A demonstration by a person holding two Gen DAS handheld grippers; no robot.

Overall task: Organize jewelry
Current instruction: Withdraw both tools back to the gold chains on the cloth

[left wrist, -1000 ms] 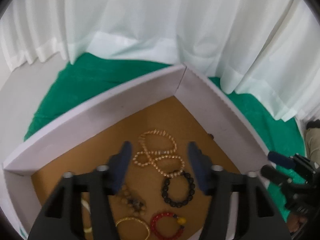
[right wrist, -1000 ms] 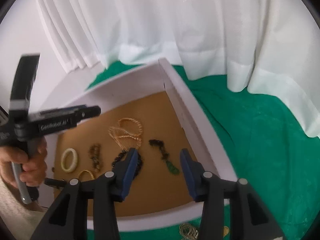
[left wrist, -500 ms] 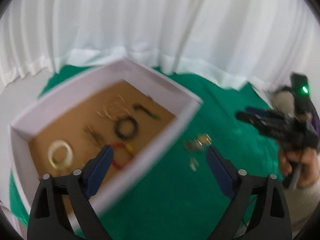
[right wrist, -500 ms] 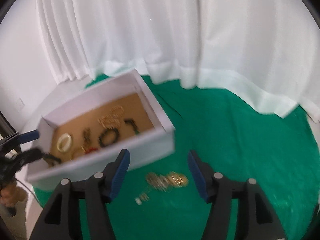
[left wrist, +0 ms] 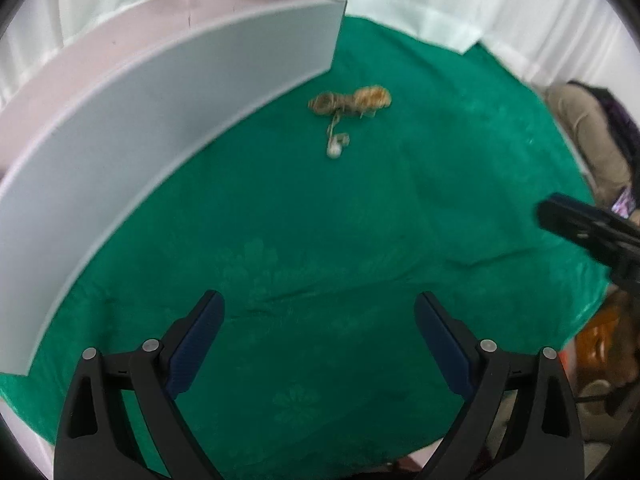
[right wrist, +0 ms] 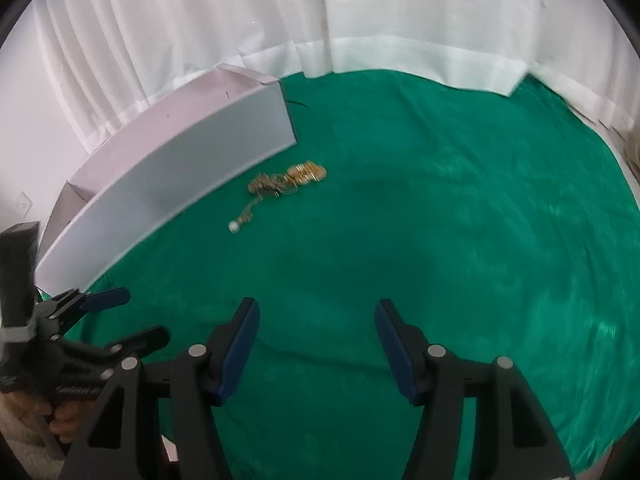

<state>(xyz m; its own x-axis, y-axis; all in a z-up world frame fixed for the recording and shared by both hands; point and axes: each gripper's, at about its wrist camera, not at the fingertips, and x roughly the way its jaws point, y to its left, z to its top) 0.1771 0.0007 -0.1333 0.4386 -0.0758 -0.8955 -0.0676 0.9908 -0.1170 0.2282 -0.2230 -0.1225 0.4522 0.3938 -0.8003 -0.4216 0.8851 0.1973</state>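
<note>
left hand-held gripper (left wrist: 319, 336) gaping and empty, right hand-held gripper (right wrist: 317, 340) released, gold chains (left wrist: 349, 104) beside box (left wrist: 160, 92)

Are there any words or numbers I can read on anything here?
Left gripper: pale lettering on its black body, too blurred to read.
White box: no words.
Green cloth: only a woven flower pattern, no words.
Gold jewelry: no words or numbers.
</note>
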